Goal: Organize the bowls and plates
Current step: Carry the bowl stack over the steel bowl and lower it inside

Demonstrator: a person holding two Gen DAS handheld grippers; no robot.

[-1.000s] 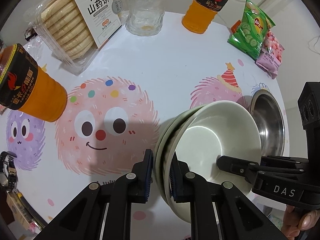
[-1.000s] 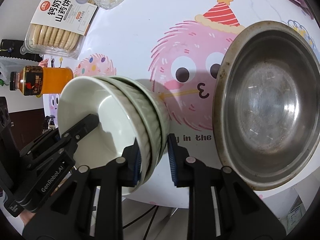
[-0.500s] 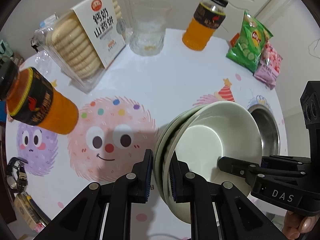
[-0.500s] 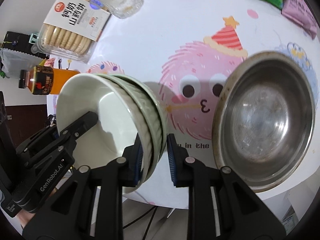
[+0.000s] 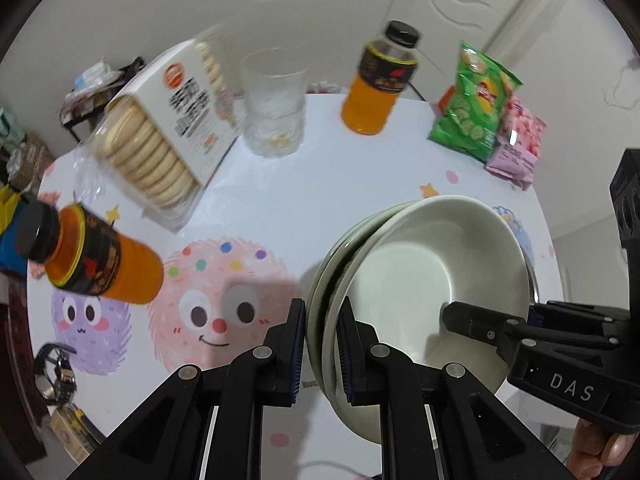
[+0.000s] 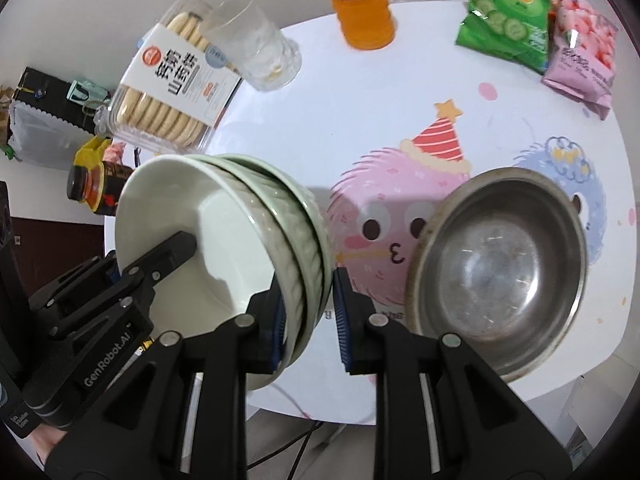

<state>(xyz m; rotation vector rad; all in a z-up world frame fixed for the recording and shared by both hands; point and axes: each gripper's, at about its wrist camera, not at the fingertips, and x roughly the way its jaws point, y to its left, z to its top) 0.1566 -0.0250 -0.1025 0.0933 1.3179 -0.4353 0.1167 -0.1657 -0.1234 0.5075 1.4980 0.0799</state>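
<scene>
Jaws on both sides are pinching the same thing: the left gripper clamps the near rim of the stack of pale green ceramic bowls, one jaw outside the stack and one inside the top bowl, and the right gripper bites the opposite rim the same way. Between them the stack hangs tilted, clear of the surface, its open mouth turned toward the left-hand side.

What matters next is the steel bowl resting on the cartoon tablecloth. It lies just beside the stack on the right gripper's side, its rim close to the outer right jaw, so the right hand is the nearer one. If the stack is meant to nest there, I'd guess it must travel rightward and level out first.

Bottles, biscuits and snack bags sit well apart at the far edge.
</scene>
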